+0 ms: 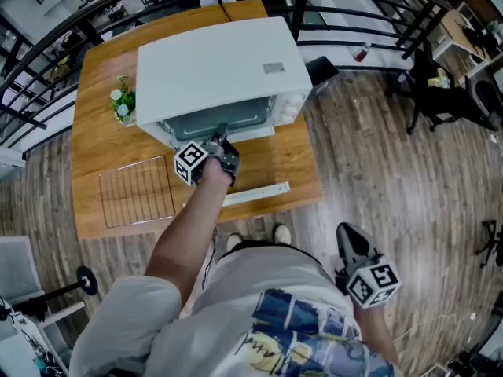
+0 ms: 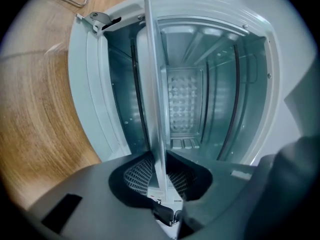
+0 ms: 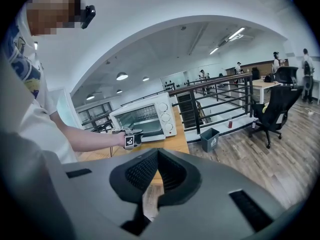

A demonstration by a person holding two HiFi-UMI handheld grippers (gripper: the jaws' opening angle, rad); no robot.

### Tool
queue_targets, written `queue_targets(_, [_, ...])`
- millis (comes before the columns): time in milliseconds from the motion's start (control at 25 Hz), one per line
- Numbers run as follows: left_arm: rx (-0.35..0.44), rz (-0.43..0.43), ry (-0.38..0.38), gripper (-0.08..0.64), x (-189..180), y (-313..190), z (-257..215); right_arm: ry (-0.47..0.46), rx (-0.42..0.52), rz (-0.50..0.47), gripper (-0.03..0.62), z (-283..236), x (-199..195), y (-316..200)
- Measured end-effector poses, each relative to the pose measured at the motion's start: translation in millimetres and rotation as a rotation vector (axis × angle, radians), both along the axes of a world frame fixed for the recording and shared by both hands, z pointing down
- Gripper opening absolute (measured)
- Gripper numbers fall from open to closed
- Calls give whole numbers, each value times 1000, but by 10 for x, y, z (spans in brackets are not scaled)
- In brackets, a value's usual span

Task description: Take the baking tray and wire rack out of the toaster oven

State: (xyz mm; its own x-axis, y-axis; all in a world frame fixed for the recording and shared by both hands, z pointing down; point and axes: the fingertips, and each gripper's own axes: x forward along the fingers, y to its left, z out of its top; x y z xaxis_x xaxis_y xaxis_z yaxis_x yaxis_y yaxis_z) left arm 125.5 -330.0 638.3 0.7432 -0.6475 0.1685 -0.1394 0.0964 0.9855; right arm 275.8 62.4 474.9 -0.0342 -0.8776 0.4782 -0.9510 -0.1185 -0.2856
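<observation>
A white toaster oven [image 1: 220, 69] stands on a wooden table [image 1: 94, 155] with its door [image 1: 255, 193] folded down. My left gripper [image 1: 220, 138] reaches into the oven's mouth. In the left gripper view the picture is rolled, so the grey baking tray [image 2: 154, 84] runs as a thin upright edge into the cavity. The left gripper [image 2: 160, 176] is shut on the tray's near rim. The wire rack [image 1: 137, 191] lies flat on the table, left of the oven. My right gripper [image 1: 346, 232] hangs beside the person's hip, shut and holding nothing, away from the table.
A small plant pot [image 1: 122, 104] stands at the oven's left side. A black railing [image 1: 354, 22] runs behind the table. Beyond it are an office chair [image 1: 440, 93] and a bin [image 3: 210, 139]. A dumbbell [image 1: 82, 281] lies on the floor at the left.
</observation>
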Motion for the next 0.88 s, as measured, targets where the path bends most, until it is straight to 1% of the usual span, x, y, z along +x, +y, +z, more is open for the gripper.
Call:
queue_targets(280, [-3,-10,14,77,-45,116,-14,-7,1,-56,2,14,1,-35])
queue_targets(480, [-21,-27,25,77,-52,241,-30,-9,2,-89,2,16,51,-22])
queue_targets(880, [-21,-56,44,75,-128,456,-33,-12,7,-153,2,21,155,-12])
